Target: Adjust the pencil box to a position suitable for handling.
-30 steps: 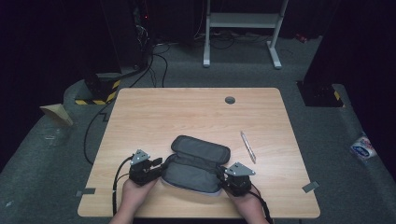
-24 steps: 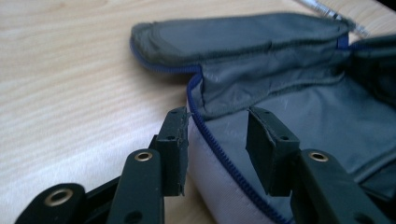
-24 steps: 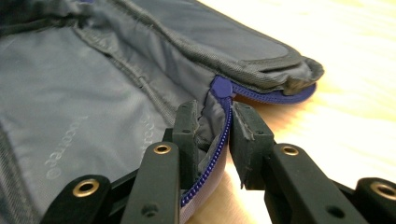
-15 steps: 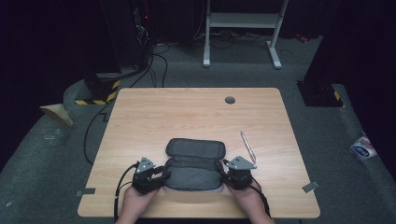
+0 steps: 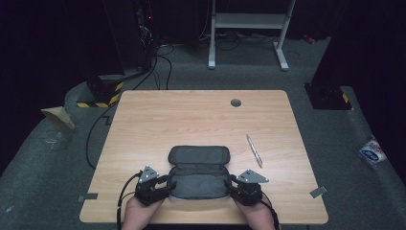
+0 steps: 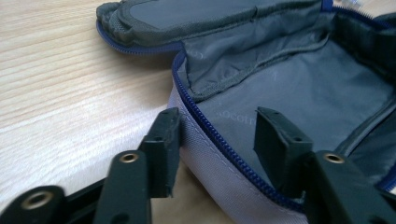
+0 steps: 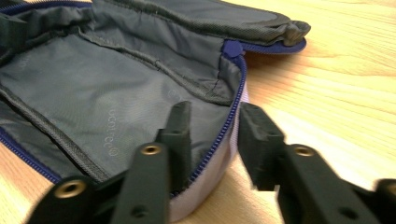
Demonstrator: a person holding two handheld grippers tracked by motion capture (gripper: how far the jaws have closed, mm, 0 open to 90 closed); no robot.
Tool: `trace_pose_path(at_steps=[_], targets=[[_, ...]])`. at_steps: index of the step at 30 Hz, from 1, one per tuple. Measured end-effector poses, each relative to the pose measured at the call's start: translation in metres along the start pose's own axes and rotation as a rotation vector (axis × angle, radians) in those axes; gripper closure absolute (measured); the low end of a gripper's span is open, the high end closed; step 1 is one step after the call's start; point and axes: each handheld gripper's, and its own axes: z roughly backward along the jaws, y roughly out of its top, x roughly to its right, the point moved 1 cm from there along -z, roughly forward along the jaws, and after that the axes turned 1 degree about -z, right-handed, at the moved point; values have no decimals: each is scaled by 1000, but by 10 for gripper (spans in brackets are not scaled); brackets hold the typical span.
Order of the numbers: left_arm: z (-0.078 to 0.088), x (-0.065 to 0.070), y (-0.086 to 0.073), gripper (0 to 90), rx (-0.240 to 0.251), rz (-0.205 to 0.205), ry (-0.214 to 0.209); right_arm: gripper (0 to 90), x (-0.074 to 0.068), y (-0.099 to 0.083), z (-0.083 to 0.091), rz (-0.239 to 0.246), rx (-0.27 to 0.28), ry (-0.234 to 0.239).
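Black gripper (image 5: 165,184) bodies (grey three-cornered plates), brass screws, trailing cables.

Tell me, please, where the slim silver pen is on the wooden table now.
In the high view, the slim silver pen lies on the right half of the wooden table, just right of the open grey fabric pouch.

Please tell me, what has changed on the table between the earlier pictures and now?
The grey pencil case was pulled toward the table's near edge, and its slant straightened. Both hands came nearer with it. The left claw has just been opening, its jaws astride the case's rim; the right claw has just been closing, astride the opposite rim. The pen stayed where it was.
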Motion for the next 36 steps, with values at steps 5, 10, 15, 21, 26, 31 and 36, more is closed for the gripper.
trace_pose_path(at_steps=[5, 10, 15, 21, 26, 31, 36], targets=[[-3, 5, 0, 683, -3, -53, 49, 757, -7, 1, -2, 43, 5, -9], [-12, 1, 9, 717, 15, -52, 54, 779, -4, 5, -7, 43, 28, -19], [-29, -9, 25, 721, 44, -32, 65, 791, 11, 10, -16, 28, 48, -50], [-54, -13, 42, 728, 66, -29, 80, 790, 33, 23, -29, -5, 63, -91], [-59, -14, 44, 709, 72, -29, 101, 786, 40, 25, -33, -26, 69, -101], [-53, -14, 42, 595, 96, -16, 114, 712, 42, 26, -31, -30, 83, -96], [-39, -17, 44, 540, 163, 5, 118, 631, 42, 31, -22, -34, 105, -77]])
